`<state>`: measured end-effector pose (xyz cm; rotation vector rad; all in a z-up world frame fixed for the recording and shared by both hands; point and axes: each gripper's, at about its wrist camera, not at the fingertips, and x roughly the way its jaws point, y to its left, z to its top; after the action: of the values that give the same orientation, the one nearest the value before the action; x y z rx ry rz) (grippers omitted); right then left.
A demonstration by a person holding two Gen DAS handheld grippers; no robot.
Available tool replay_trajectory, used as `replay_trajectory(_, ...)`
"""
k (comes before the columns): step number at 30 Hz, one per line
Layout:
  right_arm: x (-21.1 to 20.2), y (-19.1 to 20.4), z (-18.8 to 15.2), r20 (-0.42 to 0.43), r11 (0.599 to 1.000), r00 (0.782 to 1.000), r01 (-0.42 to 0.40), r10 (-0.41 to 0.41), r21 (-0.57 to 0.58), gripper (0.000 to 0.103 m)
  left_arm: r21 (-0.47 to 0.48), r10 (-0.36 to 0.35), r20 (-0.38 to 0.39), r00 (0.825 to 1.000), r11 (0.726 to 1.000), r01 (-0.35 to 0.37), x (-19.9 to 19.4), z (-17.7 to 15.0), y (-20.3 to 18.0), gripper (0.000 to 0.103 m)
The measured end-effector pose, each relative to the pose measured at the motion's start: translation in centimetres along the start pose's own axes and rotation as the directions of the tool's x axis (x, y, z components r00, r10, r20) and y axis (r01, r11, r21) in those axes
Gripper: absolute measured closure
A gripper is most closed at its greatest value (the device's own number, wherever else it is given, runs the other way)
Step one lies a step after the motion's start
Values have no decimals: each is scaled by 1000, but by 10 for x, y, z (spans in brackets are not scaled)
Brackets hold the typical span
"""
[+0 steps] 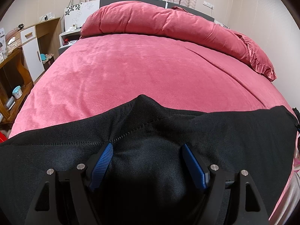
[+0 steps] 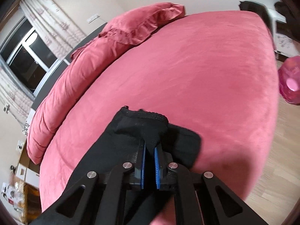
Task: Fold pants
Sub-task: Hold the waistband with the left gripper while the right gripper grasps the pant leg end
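Black pants [image 1: 168, 127] lie spread across the near edge of a pink bed [image 1: 131, 65]. My left gripper [image 1: 148, 147] is open, its blue pads [image 1: 102, 164] resting on or just above the fabric beside a stitched seam. In the right wrist view my right gripper [image 2: 150, 148] is shut on a bunched end of the black pants [image 2: 142, 123], lifted above the bed [image 2: 196, 65]. The rest of the pants trails down and left under the gripper.
A rolled pink duvet [image 1: 159, 20] and pillow [image 1: 256, 56] lie at the head of the bed. A wooden desk and cabinet [image 1: 24, 52] stand to the left. A pink stool [image 2: 290, 82] stands on the wood floor right of the bed.
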<state>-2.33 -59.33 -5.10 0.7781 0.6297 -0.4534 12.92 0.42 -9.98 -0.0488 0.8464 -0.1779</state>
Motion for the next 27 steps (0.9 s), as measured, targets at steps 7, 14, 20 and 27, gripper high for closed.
replay_trajectory(7, 5, -24, -18, -25, 997, 997, 75, -75, -1, 95, 1, -1, 0, 1000, 1000, 1, 1, 0, 0, 24)
replay_trajectory(14, 10, -15, -16, -21, 990, 990, 139, -139, 3, 91, 5, -4, -1, 1000, 1000, 4, 1, -1, -1, 23)
replay_trajectory(20, -36, 30, -34, 175, 973, 963, 219, -205, -67, 56, 13, -1, -6, 1000, 1000, 1, 1, 0, -2, 22)
replay_trajectory(27, -24, 139, -103, 43, 876, 999, 15, 6, -481, 57, 35, 30, -49, 998, 999, -28, -12, 11, -10, 41)
